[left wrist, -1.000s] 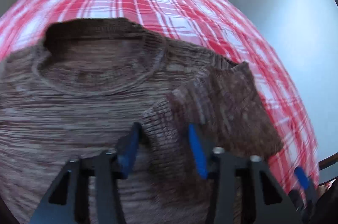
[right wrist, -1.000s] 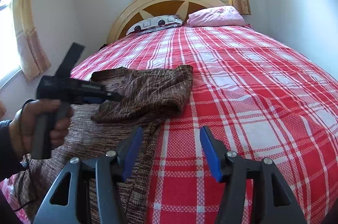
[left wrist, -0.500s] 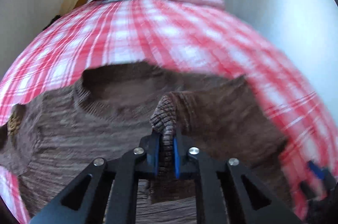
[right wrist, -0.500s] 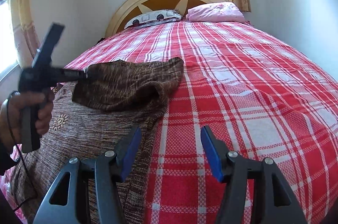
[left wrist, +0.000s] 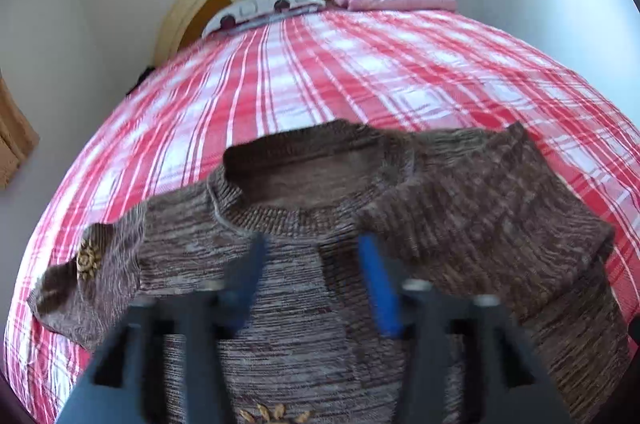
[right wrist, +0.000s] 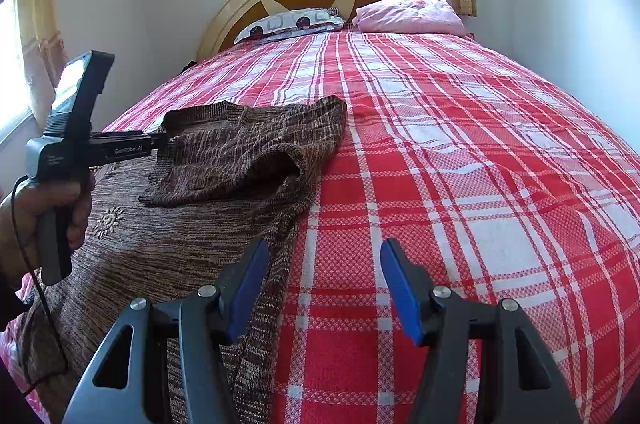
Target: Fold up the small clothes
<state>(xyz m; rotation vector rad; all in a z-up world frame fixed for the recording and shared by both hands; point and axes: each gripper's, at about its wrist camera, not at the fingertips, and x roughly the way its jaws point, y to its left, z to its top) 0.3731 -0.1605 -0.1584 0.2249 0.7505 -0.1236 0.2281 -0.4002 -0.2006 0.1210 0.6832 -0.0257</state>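
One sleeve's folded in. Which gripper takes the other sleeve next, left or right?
Probably left. The left gripper hovers over the sweater, jaws opening with nothing between them, and the unfolded sleeve lies on its side. The right gripper sits open at the opposite edge, by the folded sleeve.

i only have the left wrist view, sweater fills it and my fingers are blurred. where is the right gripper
Observer: The right gripper hovers over the sweater's right edge, where it meets the plaid bedspread.
Operator: is it holding anything
Observer: No, its jaws stand apart with nothing between them; one blue pad is over knit, the other over bedspread.
Operator: how does my left gripper look from there
Observer: A hand holds the left gripper, whose tip is level with the folded sleeve near the collar; its jaws are opening, but that view hides them.
Operator: is the sleeve lying flat
Observer: No. It lies across the chest, but its cuff end gapes open.
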